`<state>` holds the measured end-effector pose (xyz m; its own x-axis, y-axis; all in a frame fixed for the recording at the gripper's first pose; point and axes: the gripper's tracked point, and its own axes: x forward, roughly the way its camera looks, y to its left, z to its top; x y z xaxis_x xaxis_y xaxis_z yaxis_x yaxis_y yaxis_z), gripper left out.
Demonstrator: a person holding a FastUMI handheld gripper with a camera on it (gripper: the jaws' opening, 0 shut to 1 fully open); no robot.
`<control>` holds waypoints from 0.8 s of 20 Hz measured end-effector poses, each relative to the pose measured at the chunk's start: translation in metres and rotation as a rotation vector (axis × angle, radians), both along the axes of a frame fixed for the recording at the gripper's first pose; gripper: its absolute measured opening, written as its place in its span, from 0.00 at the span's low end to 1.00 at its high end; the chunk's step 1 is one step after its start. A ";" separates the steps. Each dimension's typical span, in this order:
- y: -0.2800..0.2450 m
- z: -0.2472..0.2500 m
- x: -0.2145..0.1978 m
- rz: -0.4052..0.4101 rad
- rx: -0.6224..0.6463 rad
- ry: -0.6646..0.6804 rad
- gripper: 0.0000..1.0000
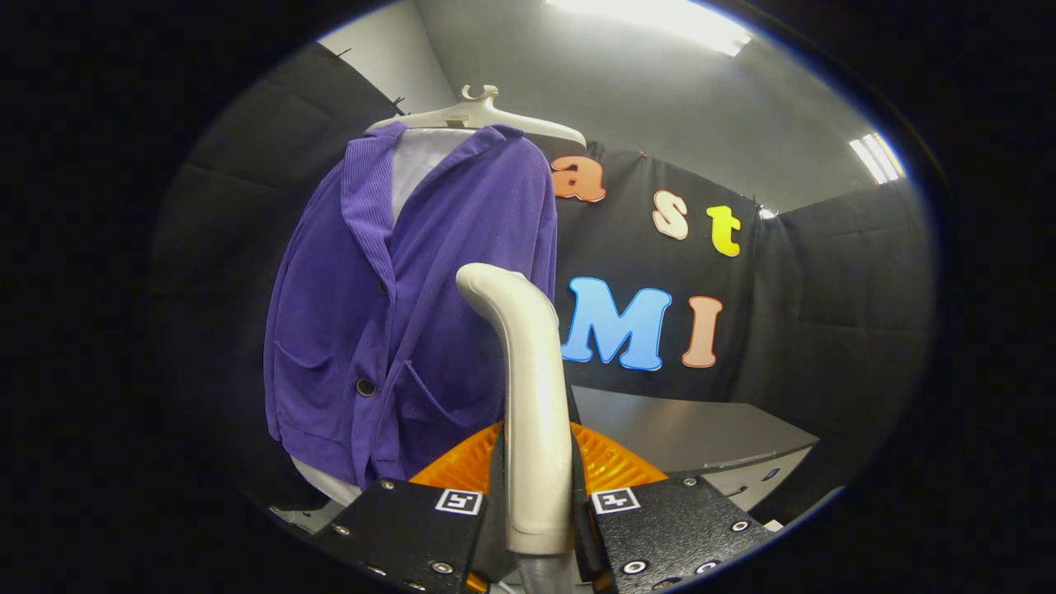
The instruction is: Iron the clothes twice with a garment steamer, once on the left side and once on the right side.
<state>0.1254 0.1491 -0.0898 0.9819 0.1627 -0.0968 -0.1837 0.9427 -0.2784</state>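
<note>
The gripper (536, 503) is clamped on the steamer's (528, 396) smooth curved handle, its ribbed orange base just behind, near the purple corduroy jacket (396, 313) hanging far left on a hanger (483, 115).

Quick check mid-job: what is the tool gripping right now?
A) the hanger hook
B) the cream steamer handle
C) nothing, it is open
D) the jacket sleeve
B: the tool has both fingers pressed against the cream steamer handle, which rises between them and curves toward the purple jacket hanging on its hanger beyond.
</note>
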 end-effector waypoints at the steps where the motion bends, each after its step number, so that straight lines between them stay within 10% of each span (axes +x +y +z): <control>1: -0.003 -0.009 -0.005 -0.004 0.003 0.013 0.33; 16: -0.023 -0.114 -0.024 -0.047 -0.064 0.193 0.34</control>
